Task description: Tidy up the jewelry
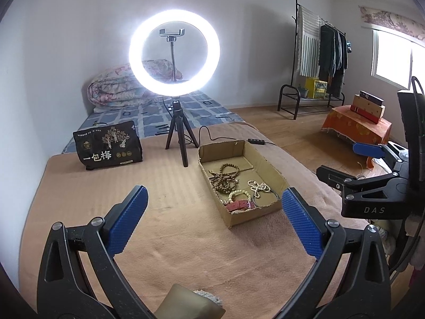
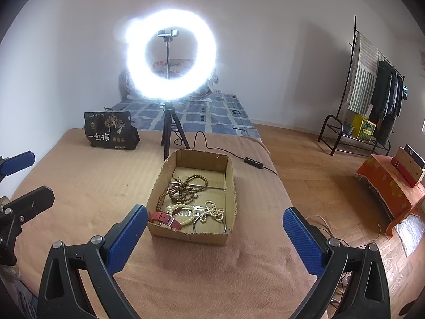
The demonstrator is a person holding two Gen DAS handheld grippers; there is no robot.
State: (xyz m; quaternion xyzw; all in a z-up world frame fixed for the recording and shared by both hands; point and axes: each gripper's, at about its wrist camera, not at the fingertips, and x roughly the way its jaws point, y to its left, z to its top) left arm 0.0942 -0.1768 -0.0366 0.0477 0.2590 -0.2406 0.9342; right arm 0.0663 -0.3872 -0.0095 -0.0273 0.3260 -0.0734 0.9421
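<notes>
A shallow cardboard box [image 2: 230, 183] is seen on the tan blanket [image 2: 87, 186] of the bed, and all the visible jewelry is gathered in it. Counted inside: a tangle of brown bead strands [image 2: 183, 186], how many cannot be told; one cream bead bracelet [image 2: 186, 222]; one pearl strand [image 2: 212, 211]; one red strap [image 2: 166, 219]; one thin metal bangle [image 2: 198, 224]. The collecting is judged done, though the pieces lie unsorted. The left gripper [image 1: 212, 220] and right gripper [image 2: 215, 235] are held before the box, fingers spread wide, with nothing between them. Beyond stand one ring light [image 2: 170, 53] and one black bag [image 2: 110, 130].
</notes>
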